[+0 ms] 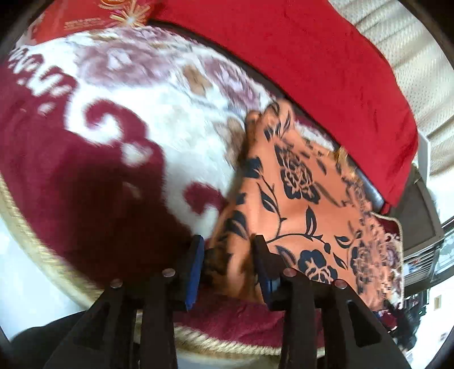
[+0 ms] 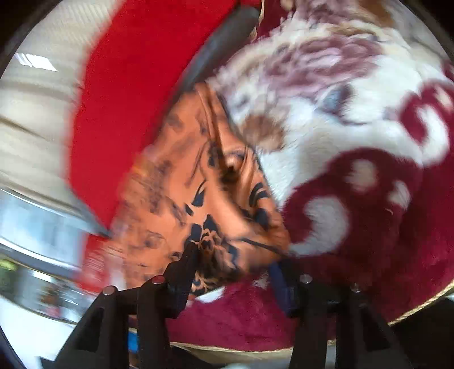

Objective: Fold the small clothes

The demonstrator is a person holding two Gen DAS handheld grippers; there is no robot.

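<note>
Nearest my lenses are the black claw arms, blue-padded at the tips. Beneath everything spreads the plush blanket (image 1: 93, 159), maroon and cream with blurred flower shapes and a pale corded edge; from my right side it fills the right half of view (image 2: 354, 176). Beyond it lies a bright red cushion (image 1: 298, 62), also seen at upper left from the right wrist (image 2: 119, 108), with a dark rail (image 2: 224, 37) between cushion and blanket. An embroidered red pillow (image 1: 93, 14) sits at the far corner.

On the blanket, hard against the cushion, lies the small garment (image 1: 295, 184), orange with dark navy roses and leaves, rumpled and partly lifted (image 2: 198, 176).

My left claw (image 1: 228, 266) has its fingers a little apart with a fold of the garment's near edge bunched between them; whether the pads truly pinch it I cannot tell. My right claw (image 2: 232, 269) stands spread wide, its left finger (image 2: 184, 272) touching the cloth's dark rose, the other finger beside the garment's edge. The right view is smeared by motion.
</note>
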